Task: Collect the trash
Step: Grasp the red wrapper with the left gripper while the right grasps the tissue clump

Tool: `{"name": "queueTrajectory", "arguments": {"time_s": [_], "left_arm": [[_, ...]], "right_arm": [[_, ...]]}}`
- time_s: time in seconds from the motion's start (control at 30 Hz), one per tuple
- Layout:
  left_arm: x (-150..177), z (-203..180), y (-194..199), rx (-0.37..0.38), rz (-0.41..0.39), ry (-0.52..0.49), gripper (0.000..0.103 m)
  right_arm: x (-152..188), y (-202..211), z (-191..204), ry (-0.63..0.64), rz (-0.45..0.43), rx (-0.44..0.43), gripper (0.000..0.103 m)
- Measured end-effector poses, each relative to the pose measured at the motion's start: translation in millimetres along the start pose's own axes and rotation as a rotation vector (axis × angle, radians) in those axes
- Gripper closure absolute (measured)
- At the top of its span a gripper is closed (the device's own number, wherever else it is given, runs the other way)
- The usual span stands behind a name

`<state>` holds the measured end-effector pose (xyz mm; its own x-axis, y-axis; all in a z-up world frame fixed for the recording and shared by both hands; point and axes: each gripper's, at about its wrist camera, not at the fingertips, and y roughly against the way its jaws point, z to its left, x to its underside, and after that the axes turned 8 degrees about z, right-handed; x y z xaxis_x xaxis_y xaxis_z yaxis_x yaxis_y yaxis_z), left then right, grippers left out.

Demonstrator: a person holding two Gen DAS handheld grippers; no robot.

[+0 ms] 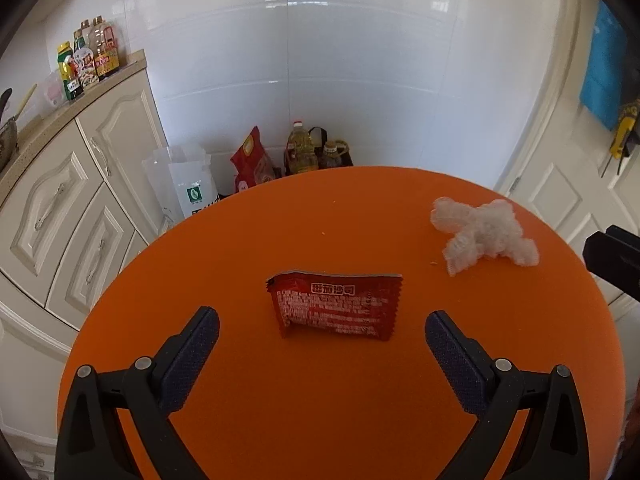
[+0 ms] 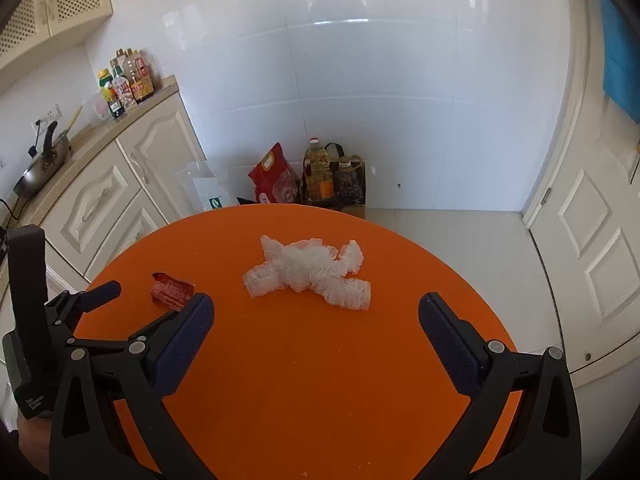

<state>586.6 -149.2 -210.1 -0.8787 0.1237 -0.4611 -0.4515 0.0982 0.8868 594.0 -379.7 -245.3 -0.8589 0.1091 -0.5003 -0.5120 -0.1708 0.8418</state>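
Your left hand-held gripper (image 1: 322,330) hovers low over the orange counter (image 1: 248,240), angled forward and down, fingers spread wide with nothing between them. Red sauce packet (image 1: 335,306) lies flat just past the fingertips, centred in the gap, not touched by either pad. White crumpled netting (image 1: 484,236) sits farther off to the right, well apart from the packet. At the right edge of this view you can see a black piece of your other tool.

Your right hand-held gripper (image 2: 316,316) is likewise held over the counter (image 2: 320,380), tilted down, fingers wide apart and empty. White netting (image 2: 308,272) lies a little beyond the fingertips, roughly centred between them, clear of both. Red packet (image 2: 172,292) is at the left, partly hidden behind the left finger (image 2: 184,344) of this gripper. Your left tool shows at the far left of this view, near the packet.

A few tiny crumbs dot the counter. Bottles (image 2: 320,172) and bags stand on the floor beyond the far edge.
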Motion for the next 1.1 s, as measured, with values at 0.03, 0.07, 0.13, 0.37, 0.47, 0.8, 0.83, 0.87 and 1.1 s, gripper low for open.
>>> {"name": "queueTrajectory", "arguments": {"time_s": [0.03,0.07,0.13,0.37,0.47,0.8,0.83,0.87,1.1], "left_arm": [[-10,-4,-13,-0.005,0.01,0.001,0.003],[-17,-2,-22,-0.004,0.012,0.001,0.005],[-26,-4,-32,-0.002,0.003,-0.004,0.012],[-38,-23,-37,0.012,-0.035,-0.033,0.052],[-47,-31,-43,0.028,-0.039,-0.038,0.057],[-84,-23,-72,0.115,-0.033,0.012,0.067],[-87,-22,-74,0.118,-0.031,0.015,0.068],[-90,-24,-77,0.12,-0.03,0.015,0.068],[-96,-35,-82,0.151,-0.031,0.029,0.072]], "right_arm": [[-2,-5,0,0.0,0.005,-0.002,0.0],[-5,-13,-1,0.0,0.014,-0.006,0.0],[-11,-28,0,0.005,0.035,-0.012,0.0],[-21,-84,13,0.041,0.122,-0.007,0.001],[-14,-92,24,0.095,0.112,0.057,0.021],[2,-64,2,0.069,0.098,-0.019,0.074],[6,-60,1,0.067,0.092,-0.033,0.074],[10,-55,0,0.067,0.086,-0.042,0.074],[36,-20,-4,0.062,0.058,-0.092,0.074]]}}
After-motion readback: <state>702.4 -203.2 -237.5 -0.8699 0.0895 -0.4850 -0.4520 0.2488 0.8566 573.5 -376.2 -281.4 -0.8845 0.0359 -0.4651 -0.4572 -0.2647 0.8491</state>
